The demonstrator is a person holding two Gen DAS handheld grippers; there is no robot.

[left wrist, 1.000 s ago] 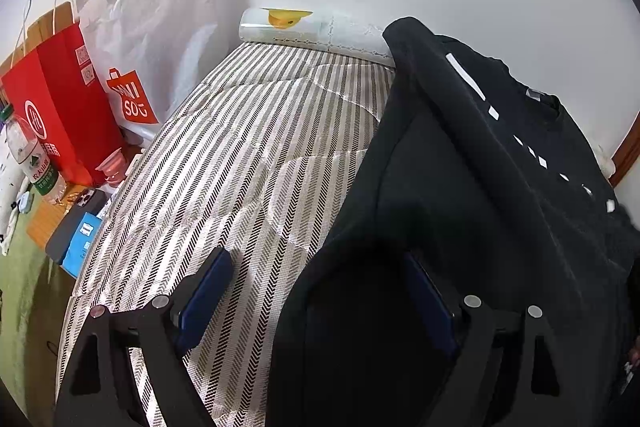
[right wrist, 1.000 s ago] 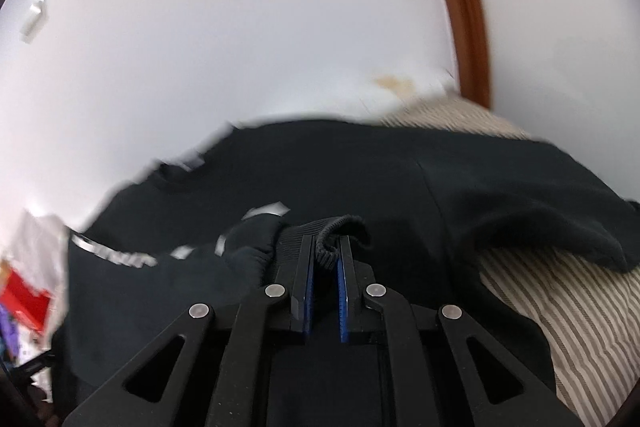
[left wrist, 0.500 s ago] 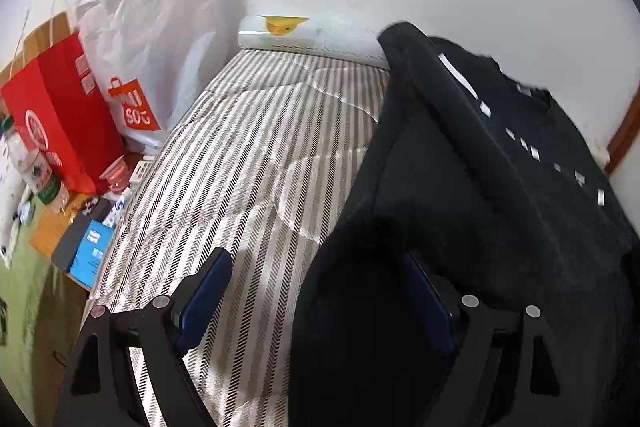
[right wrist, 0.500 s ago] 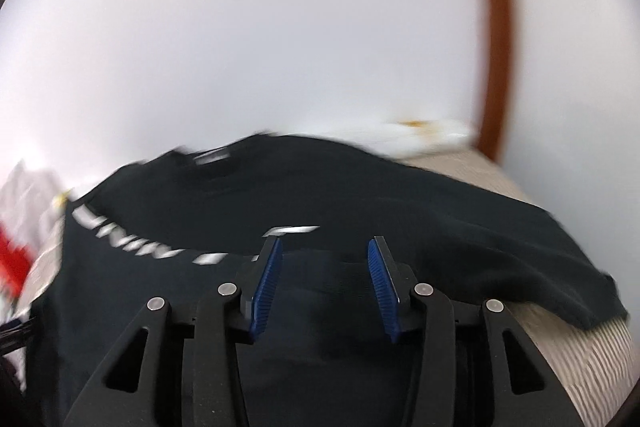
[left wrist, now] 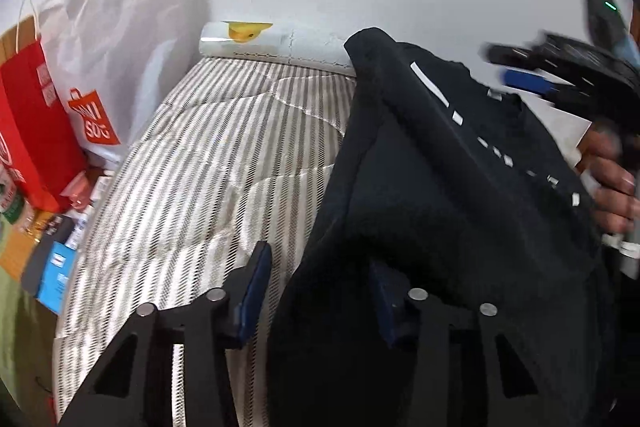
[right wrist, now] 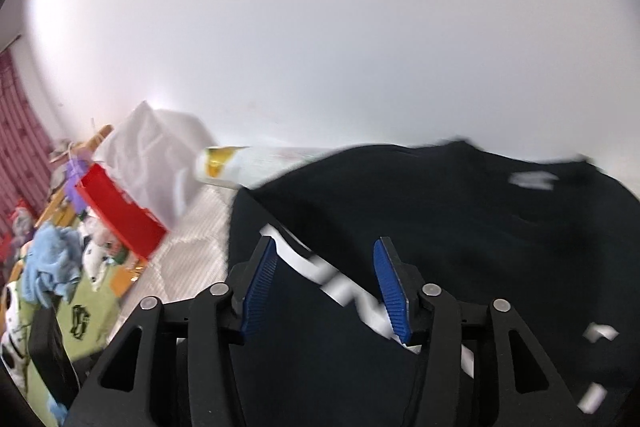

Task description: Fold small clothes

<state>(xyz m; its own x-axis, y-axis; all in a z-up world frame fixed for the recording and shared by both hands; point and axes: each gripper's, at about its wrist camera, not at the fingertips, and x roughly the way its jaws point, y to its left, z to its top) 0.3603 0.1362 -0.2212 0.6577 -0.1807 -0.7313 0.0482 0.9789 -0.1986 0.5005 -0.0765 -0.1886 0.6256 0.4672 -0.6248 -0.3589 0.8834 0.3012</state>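
A black shirt with white lettering [left wrist: 440, 179] lies on the striped bed cover [left wrist: 208, 163], filling the right half of the left wrist view. My left gripper [left wrist: 320, 291] is open; shirt cloth drapes over its right finger, the left finger is bare. In the right wrist view the same shirt [right wrist: 460, 219] lies under and beyond my right gripper [right wrist: 326, 283], which is open and empty above the lettering. The right gripper also shows blurred at the right edge of the left wrist view [left wrist: 560, 75].
A red paper bag [left wrist: 28, 131] and a white shopping bag [left wrist: 112, 59] stand at the bed's left side. A rolled white pad with a yellow duck [left wrist: 272, 43] lies along the white wall. Boxes and clutter [left wrist: 52, 263] sit on the floor to the left.
My right gripper opened and let go of the shirt's edge, then swung left over the lettering. The left gripper stayed open with cloth draped over one finger.
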